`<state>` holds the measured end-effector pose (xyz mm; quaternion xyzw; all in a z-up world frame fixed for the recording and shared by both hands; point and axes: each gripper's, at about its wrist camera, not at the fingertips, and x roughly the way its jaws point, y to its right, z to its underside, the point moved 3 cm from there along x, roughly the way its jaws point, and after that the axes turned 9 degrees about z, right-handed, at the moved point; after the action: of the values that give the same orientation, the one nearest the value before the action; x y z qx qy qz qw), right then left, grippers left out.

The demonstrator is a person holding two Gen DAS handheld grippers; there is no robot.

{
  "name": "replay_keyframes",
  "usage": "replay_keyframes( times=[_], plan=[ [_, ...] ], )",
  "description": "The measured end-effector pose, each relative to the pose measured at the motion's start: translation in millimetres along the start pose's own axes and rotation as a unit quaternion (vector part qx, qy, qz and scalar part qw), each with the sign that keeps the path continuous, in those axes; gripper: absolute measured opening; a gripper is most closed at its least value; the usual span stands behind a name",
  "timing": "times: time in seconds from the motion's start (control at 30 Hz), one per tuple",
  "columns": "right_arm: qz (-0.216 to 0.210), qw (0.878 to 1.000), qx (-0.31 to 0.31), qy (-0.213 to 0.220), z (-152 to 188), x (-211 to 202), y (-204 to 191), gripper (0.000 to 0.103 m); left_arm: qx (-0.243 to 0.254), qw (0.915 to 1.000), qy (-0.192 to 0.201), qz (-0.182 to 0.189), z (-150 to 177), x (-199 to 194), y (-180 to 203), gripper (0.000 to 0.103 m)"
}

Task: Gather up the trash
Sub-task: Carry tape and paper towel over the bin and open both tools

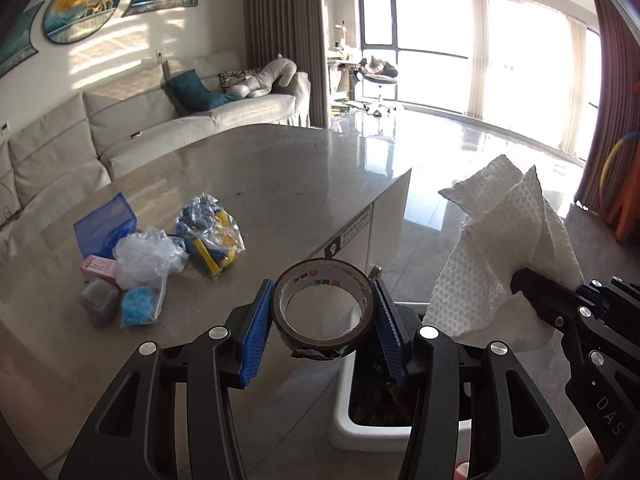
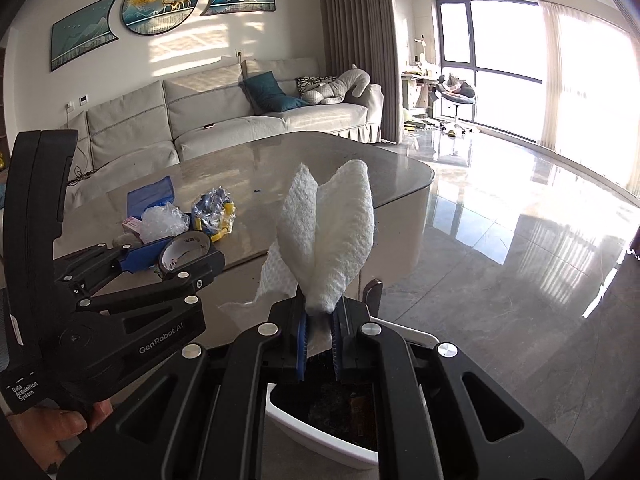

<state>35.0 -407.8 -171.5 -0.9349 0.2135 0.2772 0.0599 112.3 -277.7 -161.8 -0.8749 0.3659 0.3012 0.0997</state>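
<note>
A roll of tape [image 1: 323, 307] is held between the blue pads of the left gripper [image 1: 323, 320], the jaws pressed against its outer wall on both sides; a crumpled dark end of tape hangs off the roll's near edge. In the right wrist view the same roll [image 2: 185, 251] is seen gripped at the tip of the left gripper [image 2: 176, 258]. A white paper towel [image 2: 332, 236] is pinched in the right gripper [image 2: 318, 330], the jaws drawn narrow on its bunched lower part while two folded lobes stand up above them. From the left wrist view the paper towel [image 1: 508, 248] is seen fanned out above the right gripper [image 1: 520, 280].

Both grippers are held above a white trash bin [image 1: 344, 412] with dark contents, which stands on the floor just beside the table [image 1: 280, 184] — the tape roll over the bin's rim on the table side, the paper towel over its opening [image 2: 320, 428].

More trash is left on the table, beyond the bin: a blue mesh bag [image 1: 105, 224], a crumpled clear plastic bag [image 1: 146, 258], a clear bag with blue and yellow pieces [image 1: 212, 236], a small pink box [image 1: 98, 269], a grey block [image 1: 99, 303] and a blue wad in plastic [image 1: 138, 306], all clustered and touching one another.
</note>
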Motion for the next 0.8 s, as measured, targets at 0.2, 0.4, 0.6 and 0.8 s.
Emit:
replay_keyframes(
  times=[0.2, 0.4, 0.6, 0.8],
  plan=[
    [0.019, 1.0, 0.006, -0.018, 18.7, 9.2, 14.6, 0.011, 0.016, 0.9993, -0.019, 0.026, 8.5, 21.5, 29.9, 0.049],
    [0.029, 0.998, 0.001, -0.053, 38.2, 38.4, 18.3, 0.011, 0.025, 0.9974, -0.045, 0.05, 20.3, 45.1, 50.3, 0.049],
    [0.031, 0.996, -0.006, -0.08, 52.6, 63.6, 22.3, 0.011, 0.031, 0.995, -0.07, 0.064, 33.2, 67.2, 58.7, 0.049],
    [0.043, 0.994, -0.009, -0.099, 67.8, 79.9, 32.1, 0.012, 0.05, 0.9924, -0.095, 0.06, 41.8, 91.2, 64.0, 0.05]
  ],
)
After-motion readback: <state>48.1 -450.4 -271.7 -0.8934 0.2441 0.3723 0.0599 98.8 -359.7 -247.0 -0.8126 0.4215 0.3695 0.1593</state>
